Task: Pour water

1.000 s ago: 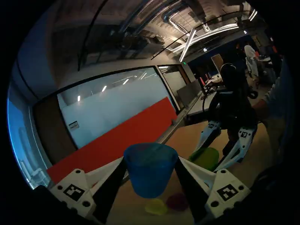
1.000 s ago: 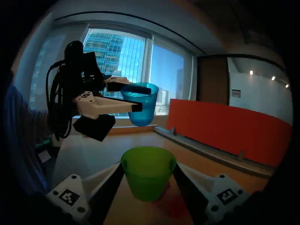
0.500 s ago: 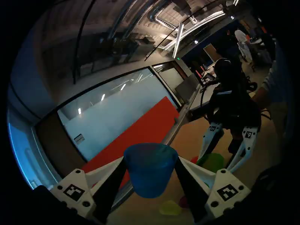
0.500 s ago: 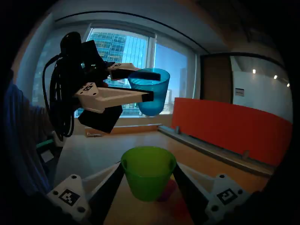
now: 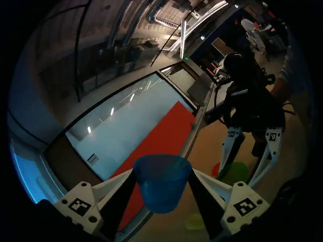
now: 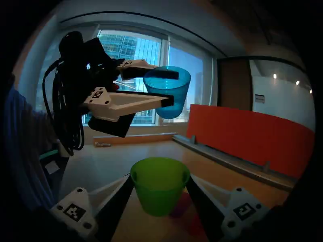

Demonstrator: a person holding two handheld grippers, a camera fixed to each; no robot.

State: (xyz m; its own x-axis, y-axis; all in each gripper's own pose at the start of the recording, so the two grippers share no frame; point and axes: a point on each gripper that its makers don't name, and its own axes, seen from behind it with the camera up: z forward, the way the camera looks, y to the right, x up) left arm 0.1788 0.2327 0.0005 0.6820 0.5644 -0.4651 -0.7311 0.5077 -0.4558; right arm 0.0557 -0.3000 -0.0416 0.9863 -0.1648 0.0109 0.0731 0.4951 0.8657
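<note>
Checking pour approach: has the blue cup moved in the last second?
Yes. In the right gripper view the blue cup, in the left gripper, has risen against the window sill and shifted right.

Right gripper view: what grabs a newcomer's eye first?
The blue cup, clamped in the left gripper, hangs high against the bright window. Lower in the picture, nearest the camera, the right gripper clamps a green cup. A red panel runs along the right.
</note>
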